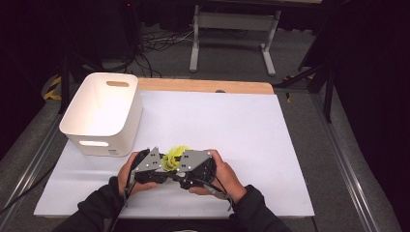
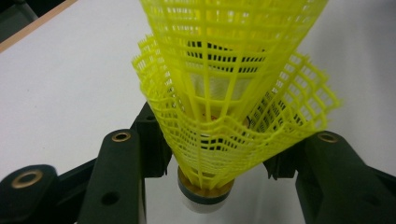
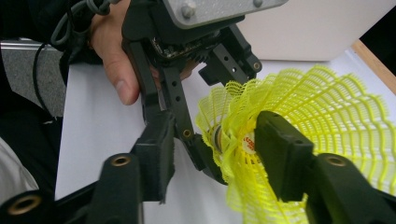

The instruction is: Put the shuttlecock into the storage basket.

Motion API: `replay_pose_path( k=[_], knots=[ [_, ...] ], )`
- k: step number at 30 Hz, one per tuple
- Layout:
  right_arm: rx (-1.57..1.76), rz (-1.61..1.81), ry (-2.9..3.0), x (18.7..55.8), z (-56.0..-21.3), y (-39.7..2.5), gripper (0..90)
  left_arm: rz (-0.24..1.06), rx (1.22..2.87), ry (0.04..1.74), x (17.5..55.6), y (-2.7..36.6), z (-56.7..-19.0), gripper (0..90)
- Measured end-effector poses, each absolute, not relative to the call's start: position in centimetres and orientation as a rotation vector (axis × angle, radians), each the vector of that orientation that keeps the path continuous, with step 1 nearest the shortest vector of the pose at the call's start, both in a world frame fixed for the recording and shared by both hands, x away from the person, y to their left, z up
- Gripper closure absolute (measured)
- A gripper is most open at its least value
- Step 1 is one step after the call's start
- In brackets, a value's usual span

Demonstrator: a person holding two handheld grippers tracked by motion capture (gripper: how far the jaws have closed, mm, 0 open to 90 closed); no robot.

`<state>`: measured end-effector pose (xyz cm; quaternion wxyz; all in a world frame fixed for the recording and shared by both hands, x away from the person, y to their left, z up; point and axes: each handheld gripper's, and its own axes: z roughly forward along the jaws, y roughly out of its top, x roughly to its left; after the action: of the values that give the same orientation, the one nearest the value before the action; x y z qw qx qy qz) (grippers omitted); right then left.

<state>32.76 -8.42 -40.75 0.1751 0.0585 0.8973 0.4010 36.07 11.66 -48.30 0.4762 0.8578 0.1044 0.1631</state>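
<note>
Left gripper (image 1: 158, 166): we see it clamped on the lower of two nested yellow shuttlecocks (image 2: 219, 140), its jaws pinching the skirt just above the cork base.
Right gripper (image 1: 175, 166): we see one jaw pressed on the mesh of the upper shuttlecock (image 3: 327, 121) and the other jaw standing off to the side, so we cannot tell whether it has a real grip.
Long axis: we read the nested pair as lying roughly level between the two grippers, cork toward the left gripper, open skirt toward the right.
Nearer hand: both are at the pair; we judge the right gripper must pull along that axis, away from the left, to part them.
Place: just above the white table (image 1: 241, 135), near the person's edge.
Bin (image 1: 104, 113): white, to the left and farther back, apart from the grippers.
</note>
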Motion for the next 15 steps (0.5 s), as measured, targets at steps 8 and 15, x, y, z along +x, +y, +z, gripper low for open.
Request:
replay_pose_path(
  k=[8,15],
  knots=[
    [0.186,1.142,2.52,32.59,-40.31,-8.58,40.1,0.401,2.065,0.258,36.02,11.98,-48.23,51.9],
    [0.201,1.163,2.473,32.38,-39.78,-8.97,40.1,0.403,2.035,0.261,35.92,12.05,-48.19,52.3]
  ],
)
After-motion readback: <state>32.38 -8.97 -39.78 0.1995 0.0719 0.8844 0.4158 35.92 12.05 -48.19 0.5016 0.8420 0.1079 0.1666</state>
